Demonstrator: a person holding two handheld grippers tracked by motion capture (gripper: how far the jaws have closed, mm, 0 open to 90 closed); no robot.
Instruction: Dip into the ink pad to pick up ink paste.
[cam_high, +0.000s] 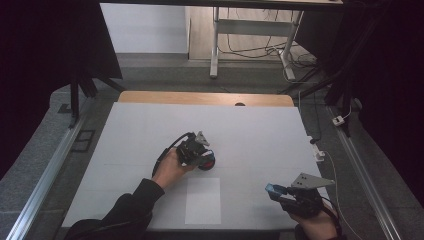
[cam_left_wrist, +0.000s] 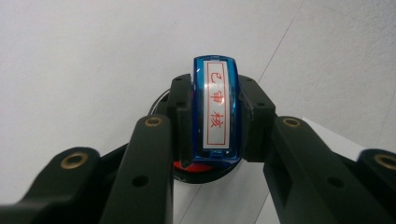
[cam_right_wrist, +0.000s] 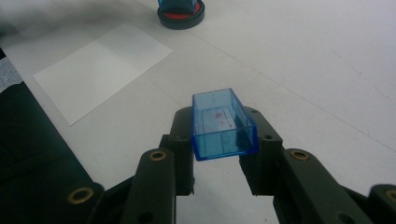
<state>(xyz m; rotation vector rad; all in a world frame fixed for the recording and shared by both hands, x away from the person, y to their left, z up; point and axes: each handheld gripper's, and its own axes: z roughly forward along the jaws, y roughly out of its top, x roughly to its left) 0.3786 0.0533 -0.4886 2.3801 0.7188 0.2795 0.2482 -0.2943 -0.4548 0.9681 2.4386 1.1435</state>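
High view: a white table (cam_high: 250, 130) with a wooden strip along its far edge; the person's two forearms come in from the near edge.
Left gripper (cam_high: 200, 156): held near the middle of the table, jaws pinched on a blue stamp (cam_left_wrist: 215, 112).
Stamp: stands upright between the jaws, its label with red characters facing the left gripper view; its lower end sits on a round black ink pad (cam_left_wrist: 205, 173) with a red centre.
Ink pad: rests on the table just beyond the far right corner of a sheet of paper (cam_high: 203, 200); in the right gripper view it lies at the top edge (cam_right_wrist: 181, 16).
Right gripper (cam_high: 280, 192): low at the near right of the table, close to the table's near edge, jaws clamped on a clear blue cap (cam_right_wrist: 223, 123).
Cap: an open box shape, held above the table, open side turned up and toward the camera in the right gripper view, faint red marks inside.
Paper: flat near the near edge, between the two hands, touching neither gripper.
Open room: bare white surface stretches beyond the ink pad to the wooden strip, and out to the left and right edges.
Gap between grippers: well apart, with the paper's right edge and bare table between them.
Around the table: metal rails along both sides on the floor, a desk frame and cables beyond the far edge.
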